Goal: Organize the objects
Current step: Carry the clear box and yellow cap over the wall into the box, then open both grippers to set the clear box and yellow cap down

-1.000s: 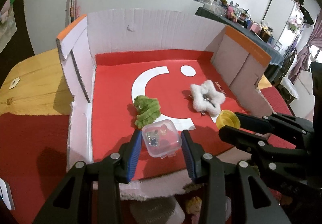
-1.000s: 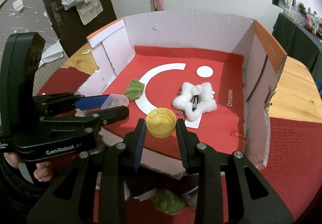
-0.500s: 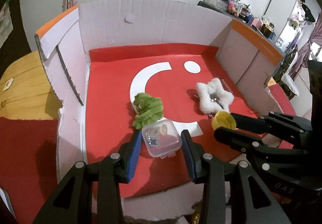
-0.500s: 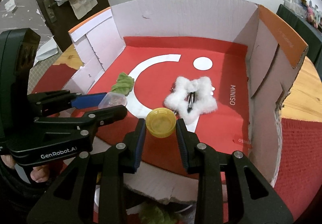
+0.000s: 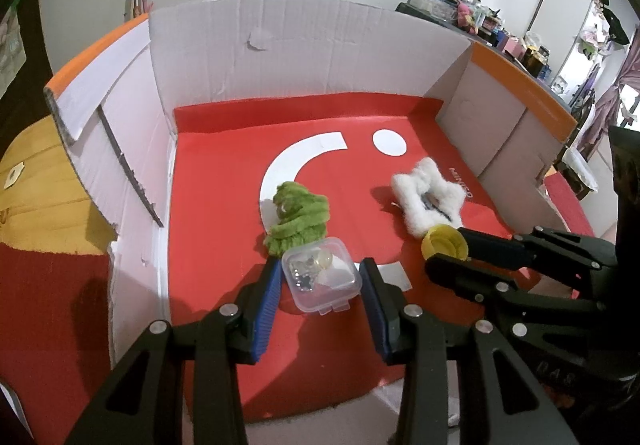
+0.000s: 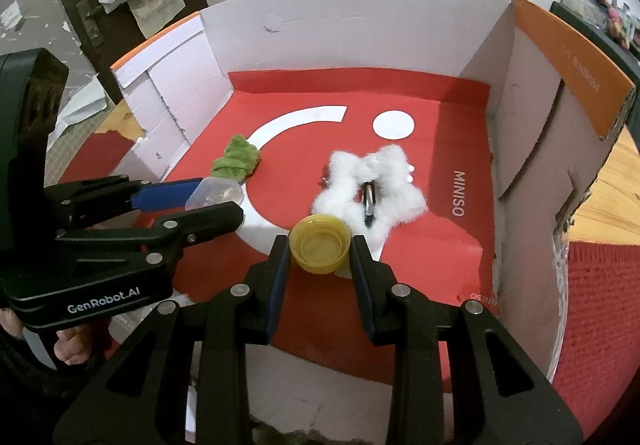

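My left gripper (image 5: 320, 285) is shut on a small clear plastic case (image 5: 319, 280) with trinkets inside, held over the red floor of the open cardboard box (image 5: 224, 181). The case also shows in the right wrist view (image 6: 214, 193). My right gripper (image 6: 319, 259) is shut on a yellow bottle cap (image 6: 320, 248), low over the box floor, beside the white fluffy star clip (image 6: 372, 189). The cap also shows in the left wrist view (image 5: 444, 245). A green fuzzy scrunchie (image 5: 298, 217) lies just beyond the clear case.
The box has white walls (image 5: 304, 57) at the back and sides, with orange-edged flaps (image 6: 568, 73). It stands on a wooden table (image 5: 36, 181) with a red mat (image 6: 600, 309). A cluttered shelf (image 5: 480, 21) is at the far right.
Both grippers have moved forward and down into the box with their objects. The clear case is now next to the green scrunchie and the yellow cap next to the white star clip.
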`<action>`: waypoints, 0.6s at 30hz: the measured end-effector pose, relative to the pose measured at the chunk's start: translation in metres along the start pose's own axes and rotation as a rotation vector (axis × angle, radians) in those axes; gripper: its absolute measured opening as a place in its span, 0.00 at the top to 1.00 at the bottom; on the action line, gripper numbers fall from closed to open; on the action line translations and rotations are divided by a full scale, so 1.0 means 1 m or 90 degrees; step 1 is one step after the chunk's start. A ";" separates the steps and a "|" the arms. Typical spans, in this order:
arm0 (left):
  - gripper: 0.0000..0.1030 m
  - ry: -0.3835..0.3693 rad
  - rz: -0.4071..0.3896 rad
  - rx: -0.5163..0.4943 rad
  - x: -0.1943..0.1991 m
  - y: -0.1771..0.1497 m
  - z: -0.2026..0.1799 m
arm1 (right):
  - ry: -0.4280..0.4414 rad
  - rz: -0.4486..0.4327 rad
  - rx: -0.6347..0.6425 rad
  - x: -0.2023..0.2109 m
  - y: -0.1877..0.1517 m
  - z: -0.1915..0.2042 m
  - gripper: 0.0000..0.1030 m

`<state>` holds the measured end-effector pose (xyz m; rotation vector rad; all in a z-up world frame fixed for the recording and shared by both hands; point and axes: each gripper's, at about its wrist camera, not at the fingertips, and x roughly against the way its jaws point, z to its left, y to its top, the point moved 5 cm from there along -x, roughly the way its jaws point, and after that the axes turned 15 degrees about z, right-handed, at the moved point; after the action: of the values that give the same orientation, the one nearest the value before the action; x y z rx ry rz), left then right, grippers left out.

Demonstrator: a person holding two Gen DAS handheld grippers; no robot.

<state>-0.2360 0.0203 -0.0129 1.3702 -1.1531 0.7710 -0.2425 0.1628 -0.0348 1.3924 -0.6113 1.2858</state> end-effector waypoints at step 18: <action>0.59 0.008 -0.002 -0.002 -0.001 0.001 -0.002 | -0.007 -0.005 -0.004 0.001 0.000 -0.003 0.71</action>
<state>-0.2371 0.0226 -0.0134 1.3618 -1.1410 0.7744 -0.2436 0.1657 -0.0349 1.3964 -0.6164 1.2707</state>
